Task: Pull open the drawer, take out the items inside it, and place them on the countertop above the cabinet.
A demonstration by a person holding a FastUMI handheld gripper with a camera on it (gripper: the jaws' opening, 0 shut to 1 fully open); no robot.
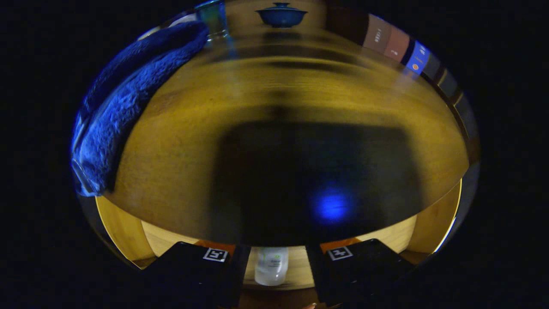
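Fingers (274,268) spread either side of small bottle (271,266) in drawer (128,231) below counter (300,107), not gripping; risk of toppling it if closed off-centre.

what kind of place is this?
Likely a kitchen or tea-corner mock-up: a wooden countertop with a lidded bowl and towel, and an open drawer below holding a small bottle between the open fingers.
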